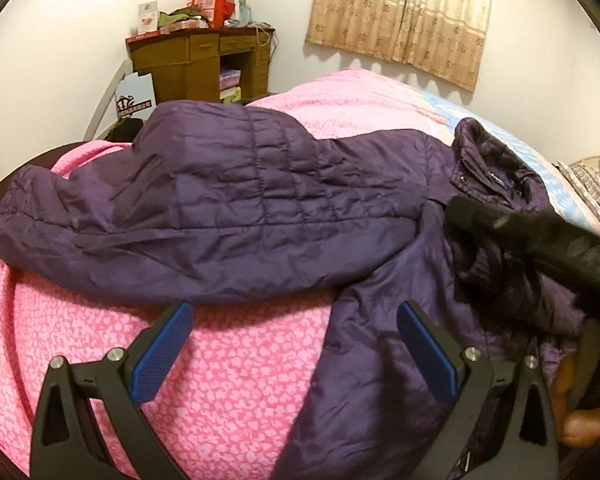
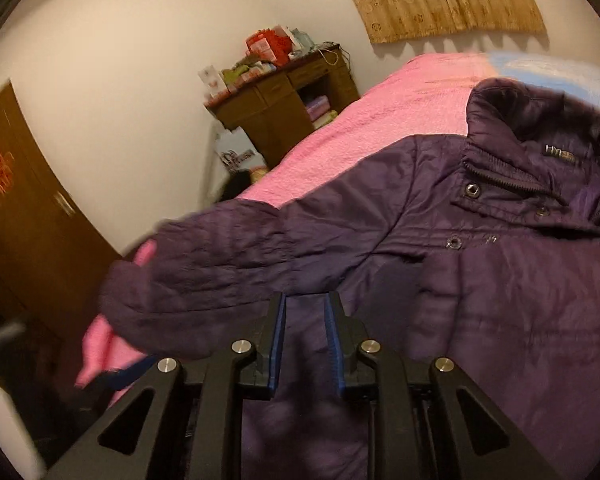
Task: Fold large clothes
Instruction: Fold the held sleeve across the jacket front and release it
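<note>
A jacket (image 1: 236,216) lies spread on the bedcover (image 1: 228,380), which covers the bed. One sleeve (image 1: 112,216) stretches out to the left across the cover; the collar (image 2: 540,168) lies at the right, toward the head of the bed. The left gripper (image 1: 294,350) hangs above the cover just below that sleeve, beside the jacket's body. The right gripper (image 2: 305,338) sits over the jacket's body near the sleeve's root. Behind the bed a desk (image 1: 204,64) stands against the far wall, things piled on top. A curtain (image 1: 400,16) hangs to its right.

White walls; cluttered wooden desk (image 1: 204,60); beige curtains (image 1: 400,12).
</note>
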The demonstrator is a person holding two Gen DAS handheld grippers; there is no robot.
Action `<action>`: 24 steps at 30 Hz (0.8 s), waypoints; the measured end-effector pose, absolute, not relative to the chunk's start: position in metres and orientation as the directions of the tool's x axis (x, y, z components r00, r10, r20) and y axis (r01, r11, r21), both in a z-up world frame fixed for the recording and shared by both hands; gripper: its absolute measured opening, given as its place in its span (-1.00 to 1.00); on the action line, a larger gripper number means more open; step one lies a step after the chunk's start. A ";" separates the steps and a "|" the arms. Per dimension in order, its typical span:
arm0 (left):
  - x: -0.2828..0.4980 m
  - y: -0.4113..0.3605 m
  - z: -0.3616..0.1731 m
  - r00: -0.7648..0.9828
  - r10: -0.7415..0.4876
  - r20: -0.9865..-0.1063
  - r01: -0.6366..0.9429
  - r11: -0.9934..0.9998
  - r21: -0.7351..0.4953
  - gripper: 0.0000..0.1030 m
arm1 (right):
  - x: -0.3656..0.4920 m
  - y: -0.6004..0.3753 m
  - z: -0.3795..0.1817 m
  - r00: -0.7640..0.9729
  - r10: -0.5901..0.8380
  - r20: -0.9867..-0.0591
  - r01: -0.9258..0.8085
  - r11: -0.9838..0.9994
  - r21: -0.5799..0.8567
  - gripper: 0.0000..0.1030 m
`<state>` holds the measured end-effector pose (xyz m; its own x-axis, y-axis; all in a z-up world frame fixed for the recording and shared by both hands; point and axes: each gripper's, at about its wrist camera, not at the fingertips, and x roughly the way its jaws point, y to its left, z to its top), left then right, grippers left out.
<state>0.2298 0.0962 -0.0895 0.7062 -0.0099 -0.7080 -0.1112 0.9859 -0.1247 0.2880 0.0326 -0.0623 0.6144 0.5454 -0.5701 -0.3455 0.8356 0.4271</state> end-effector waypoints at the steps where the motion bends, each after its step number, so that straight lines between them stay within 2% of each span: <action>1: 0.229 0.096 -0.088 0.709 -0.014 -0.705 -0.106 0.986 -0.127 1.00 | 0.280 0.024 -0.052 0.648 0.550 -0.527 -0.341 0.828 0.445 -0.58; 3: 0.228 0.091 -0.083 0.719 -0.027 -0.694 -0.087 0.988 -0.128 1.00 | 0.262 0.004 -0.030 0.714 0.523 -0.466 -0.321 0.835 0.447 -0.09; 4: 0.229 0.087 -0.078 0.728 -0.038 -0.685 -0.069 0.989 -0.127 1.00 | 0.253 -0.011 -0.017 0.748 0.498 -0.439 -0.300 0.843 0.446 0.51; 5: 0.230 0.084 -0.074 0.734 -0.047 -0.678 -0.053 0.991 -0.126 1.00 | 0.245 -0.024 -0.009 0.776 0.475 -0.416 -0.281 0.850 0.446 0.80; 7: 0.238 0.072 -0.062 0.745 -0.092 -0.660 0.005 0.991 -0.133 1.00 | 0.226 -0.055 0.009 0.823 0.420 -0.382 -0.240 0.867 0.437 0.81; 9: 0.250 0.056 -0.050 0.750 -0.145 -0.646 0.070 0.988 -0.140 1.00 | 0.212 -0.080 0.019 0.847 0.358 -0.393 -0.187 0.893 0.409 0.81; 10: 0.257 0.049 -0.046 0.748 -0.159 -0.645 0.093 0.986 -0.136 1.00 | 0.202 -0.099 0.024 0.865 0.274 -0.420 -0.122 0.927 0.354 0.81; 11: 0.269 0.037 -0.044 0.743 -0.166 -0.649 0.112 0.986 -0.124 1.00 | 0.196 -0.108 0.026 0.872 0.228 -0.434 -0.091 0.945 0.314 0.77; 12: 0.275 0.030 -0.043 0.737 -0.164 -0.656 0.117 0.986 -0.115 1.00 | 0.189 -0.120 0.028 0.879 0.161 -0.449 -0.047 0.966 0.253 0.64; 14: 0.294 0.013 -0.047 0.708 -0.172 -0.685 0.125 0.985 -0.118 1.00 | 0.176 -0.147 0.032 0.880 0.029 -0.474 0.042 0.990 0.137 -0.36; 15: 0.301 0.003 -0.053 0.680 -0.192 -0.707 0.135 0.981 -0.137 1.00 | 0.171 -0.168 0.032 0.866 -0.037 -0.500 0.102 0.989 0.104 -0.41; 19: 0.318 -0.017 -0.077 0.622 -0.182 -0.761 0.097 0.983 -0.156 1.00 | 0.155 -0.246 0.027 0.831 -0.143 -0.537 0.273 0.947 0.170 -0.41; 22: 0.318 -0.025 -0.091 0.612 -0.136 -0.779 0.055 0.990 -0.130 1.00 | 0.161 -0.285 0.014 0.800 -0.145 -0.583 0.324 0.921 0.215 -0.41; 24: 0.313 -0.029 -0.091 0.636 -0.105 -0.765 0.056 0.994 -0.090 1.00 | 0.170 -0.289 0.010 0.786 -0.146 -0.601 0.316 0.930 0.187 -0.41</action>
<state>0.3126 -0.0289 -0.0907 0.6355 -0.1054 -0.7649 0.0563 0.9943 -0.0902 0.1698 -0.2889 0.0102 0.7857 -0.1455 -0.6012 0.3157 0.9301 0.1875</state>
